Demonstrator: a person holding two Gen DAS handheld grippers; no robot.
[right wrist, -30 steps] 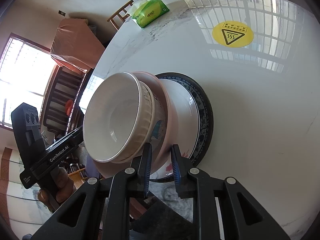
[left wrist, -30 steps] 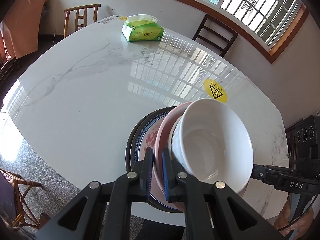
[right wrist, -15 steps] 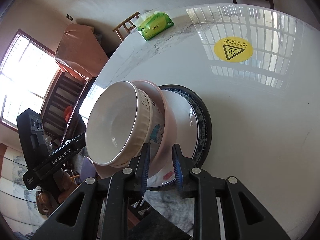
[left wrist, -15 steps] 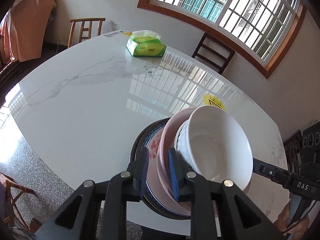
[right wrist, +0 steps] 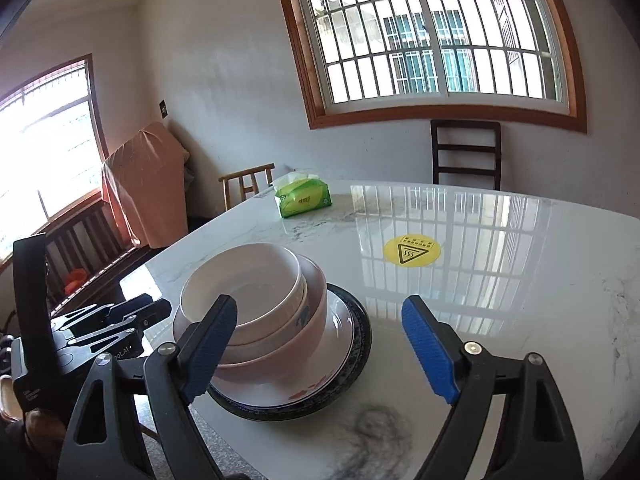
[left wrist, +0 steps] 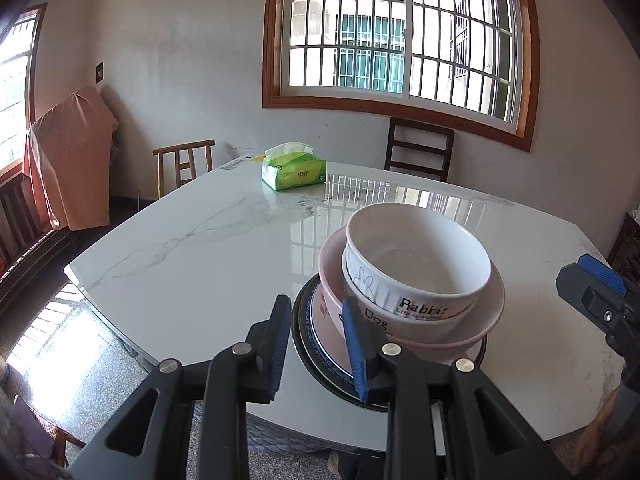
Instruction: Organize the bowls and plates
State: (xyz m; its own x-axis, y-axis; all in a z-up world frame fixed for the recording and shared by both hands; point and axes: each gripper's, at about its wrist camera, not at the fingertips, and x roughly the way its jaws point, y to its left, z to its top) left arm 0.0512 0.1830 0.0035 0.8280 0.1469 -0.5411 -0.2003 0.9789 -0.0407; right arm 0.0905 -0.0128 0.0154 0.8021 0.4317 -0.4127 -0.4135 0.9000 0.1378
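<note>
Resting on your white marble counter [right wrist: 500, 280], the stacked white and pink ceramic bowls [left wrist: 416, 276] sit free; your left gripper [left wrist: 316, 344] and right gripper [right wrist: 320, 348] both gape apart.

White marble table [left wrist: 192, 264], near right edge: dark-rimmed round plate [left wrist: 308, 344] bearing a white patterned plate [left wrist: 325, 334], pink bowl [left wrist: 472, 336], and two nested white bowls, the top one [left wrist: 416, 264] lettered "Rabbit". Left gripper [left wrist: 316, 340] parted, empty, at the stack's near left. Green tissue pack [left wrist: 294, 171] far side.
</note>
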